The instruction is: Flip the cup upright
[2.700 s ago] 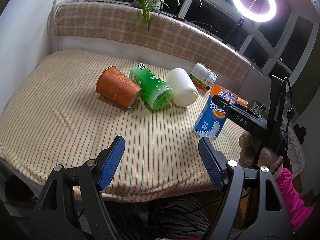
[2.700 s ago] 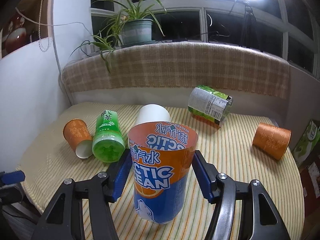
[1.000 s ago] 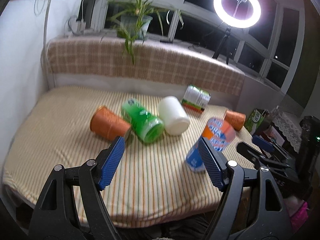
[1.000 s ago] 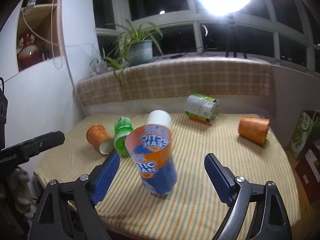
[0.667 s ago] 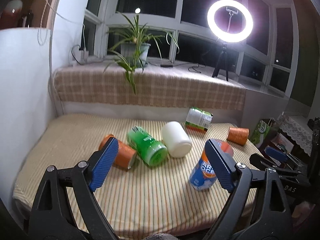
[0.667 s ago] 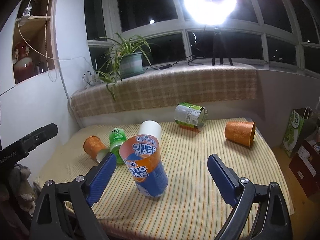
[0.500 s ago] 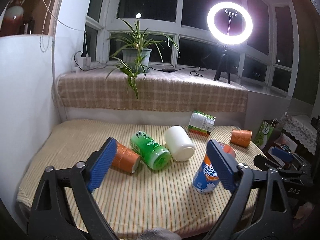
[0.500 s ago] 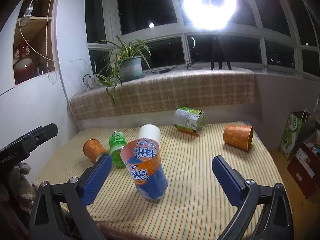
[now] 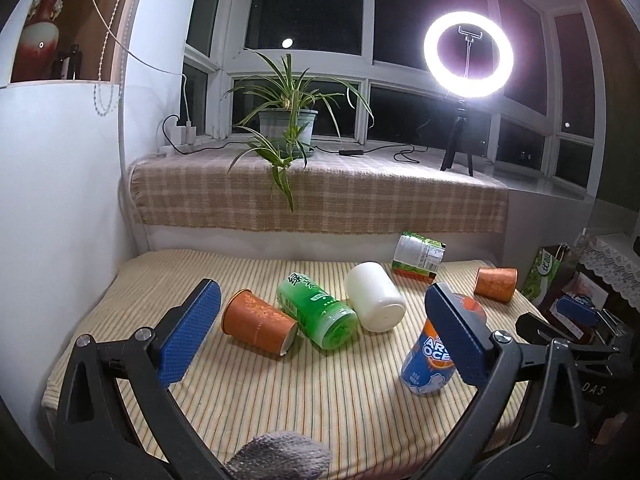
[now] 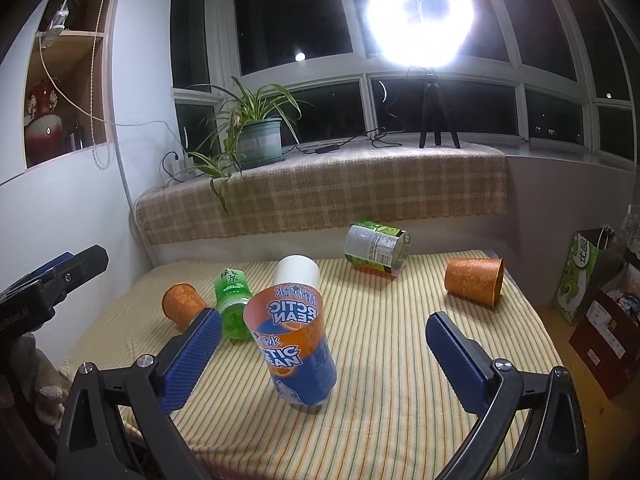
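Nearest in the right wrist view: right tool (image 10: 323,356) spread wide, gripping nothing, blue pads either side of the blue-and-orange Arctic Ocean cup (image 10: 294,346) without touching it. Standing upright, mouth up, on the striped tabletop (image 10: 400,380), near the front edge. Readable on its side: "CTIC" and "EAN", with the same words showing reversed through the inside wall; Chinese characters along the rim, too small to read.

Same cup (image 9: 430,354) in the left wrist view partly hidden behind the pad of the left tool (image 9: 320,336), itself wide apart and empty; visible there: "AR" and "OCE". Only here, at the bottom edge, a grey knitted patch (image 9: 280,456).

Farther back, lying on their sides in a row: orange paper cup (image 9: 258,326), green bottle (image 9: 316,312) with white Chinese characters, white cup (image 9: 376,298). Beyond these, a green-labelled can (image 10: 376,248) tipped over with fine print, illegible, and a second orange cup (image 10: 474,280) off to the right.

Shown more fully by the right wrist view: a green carton (image 10: 580,276) beside the tabletop, its writing unclear.

Farthest: spider plant (image 9: 286,120) and lit ring light (image 9: 468,54) on the checked window ledge (image 9: 320,196).
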`<move>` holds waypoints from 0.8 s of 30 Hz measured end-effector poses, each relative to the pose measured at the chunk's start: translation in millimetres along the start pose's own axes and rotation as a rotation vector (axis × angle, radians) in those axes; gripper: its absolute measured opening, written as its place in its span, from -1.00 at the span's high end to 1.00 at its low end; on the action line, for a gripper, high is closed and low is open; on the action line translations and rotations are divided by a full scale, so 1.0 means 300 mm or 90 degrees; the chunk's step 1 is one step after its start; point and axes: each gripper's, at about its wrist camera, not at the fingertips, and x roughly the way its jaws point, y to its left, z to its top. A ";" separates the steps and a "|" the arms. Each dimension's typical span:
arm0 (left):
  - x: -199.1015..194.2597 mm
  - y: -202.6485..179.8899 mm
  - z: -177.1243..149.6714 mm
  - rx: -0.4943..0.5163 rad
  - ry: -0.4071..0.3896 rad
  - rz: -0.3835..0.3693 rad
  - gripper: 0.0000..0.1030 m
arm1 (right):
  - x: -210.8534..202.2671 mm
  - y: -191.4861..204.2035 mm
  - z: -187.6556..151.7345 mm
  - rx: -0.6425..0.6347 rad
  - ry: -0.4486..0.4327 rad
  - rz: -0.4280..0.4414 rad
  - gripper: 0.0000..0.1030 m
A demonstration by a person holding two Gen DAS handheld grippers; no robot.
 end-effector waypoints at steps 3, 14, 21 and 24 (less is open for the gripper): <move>0.004 0.003 -0.001 -0.003 0.002 0.004 -1.00 | 0.005 0.001 -0.001 0.003 0.002 0.000 -1.00; 0.005 0.007 -0.002 -0.004 0.003 0.005 -1.00 | 0.014 -0.013 -0.006 0.017 0.009 -0.003 -1.00; 0.006 0.007 -0.002 -0.004 0.002 0.005 -1.00 | 0.018 -0.015 -0.008 0.017 0.010 -0.003 -1.00; 0.007 0.008 -0.002 -0.005 0.002 0.005 -1.00 | 0.018 -0.015 -0.008 0.017 0.011 -0.003 -1.00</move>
